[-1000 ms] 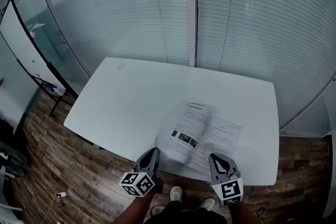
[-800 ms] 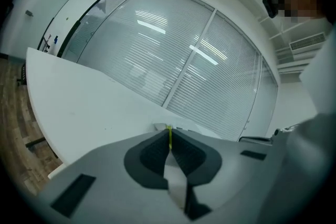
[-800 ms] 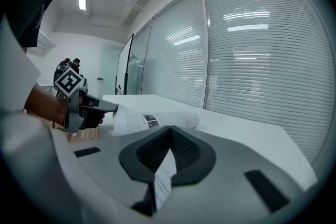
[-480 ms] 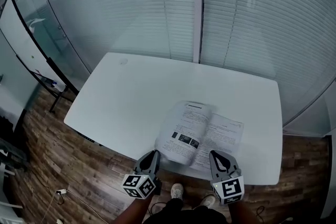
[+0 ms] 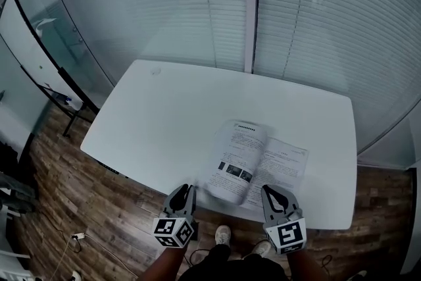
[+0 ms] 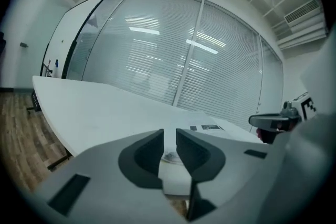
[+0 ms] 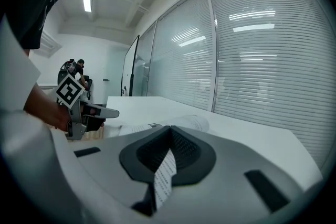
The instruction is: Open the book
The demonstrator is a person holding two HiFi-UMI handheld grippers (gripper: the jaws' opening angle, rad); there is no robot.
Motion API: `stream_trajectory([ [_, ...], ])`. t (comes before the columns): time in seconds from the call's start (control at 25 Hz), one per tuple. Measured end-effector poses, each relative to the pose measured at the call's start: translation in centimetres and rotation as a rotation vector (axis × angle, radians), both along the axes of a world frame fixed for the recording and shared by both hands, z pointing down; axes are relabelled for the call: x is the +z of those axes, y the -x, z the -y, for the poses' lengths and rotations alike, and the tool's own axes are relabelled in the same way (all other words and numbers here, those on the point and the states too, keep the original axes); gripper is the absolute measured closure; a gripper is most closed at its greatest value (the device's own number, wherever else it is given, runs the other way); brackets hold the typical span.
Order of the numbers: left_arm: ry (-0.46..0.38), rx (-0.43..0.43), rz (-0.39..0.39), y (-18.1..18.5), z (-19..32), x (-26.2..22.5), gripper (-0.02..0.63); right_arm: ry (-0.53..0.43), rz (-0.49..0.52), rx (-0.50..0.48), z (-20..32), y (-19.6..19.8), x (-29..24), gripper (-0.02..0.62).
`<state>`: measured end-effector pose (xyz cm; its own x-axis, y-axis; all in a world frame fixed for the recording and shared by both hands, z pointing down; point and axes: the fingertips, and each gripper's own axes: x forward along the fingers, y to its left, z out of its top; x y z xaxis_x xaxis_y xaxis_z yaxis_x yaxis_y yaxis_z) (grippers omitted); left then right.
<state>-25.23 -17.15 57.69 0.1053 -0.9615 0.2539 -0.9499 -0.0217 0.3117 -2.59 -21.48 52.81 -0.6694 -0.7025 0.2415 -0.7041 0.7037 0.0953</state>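
No word or number is legible: the open white paper book (image 5: 253,161) carries black print and small photos, too fine to read; the left gripper (image 5: 185,190) and right gripper (image 5: 268,191) bear cubes with black-and-white square code patterns only

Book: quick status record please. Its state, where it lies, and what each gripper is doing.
book: open, left pages bowed up
place: table, by the near edge
left gripper: jaws apart, have just been opening, nothing gripped
right gripper: shut on page
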Motion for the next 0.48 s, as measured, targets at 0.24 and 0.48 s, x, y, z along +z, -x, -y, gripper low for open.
stream_trajectory([
  [0.24, -0.052, 0.007, 0.068, -0.5, 0.2, -2.0, 0.528, -0.011, 0.012, -0.007, -0.1, 0.2, -0.3, 0.588],
  [0.48, -0.124, 0.08, 0.126, -3.3, 1.8, -4.9, 0.541, -0.022, 0.011, 0.002, -0.2, -0.3, -1.0, 0.589],
])
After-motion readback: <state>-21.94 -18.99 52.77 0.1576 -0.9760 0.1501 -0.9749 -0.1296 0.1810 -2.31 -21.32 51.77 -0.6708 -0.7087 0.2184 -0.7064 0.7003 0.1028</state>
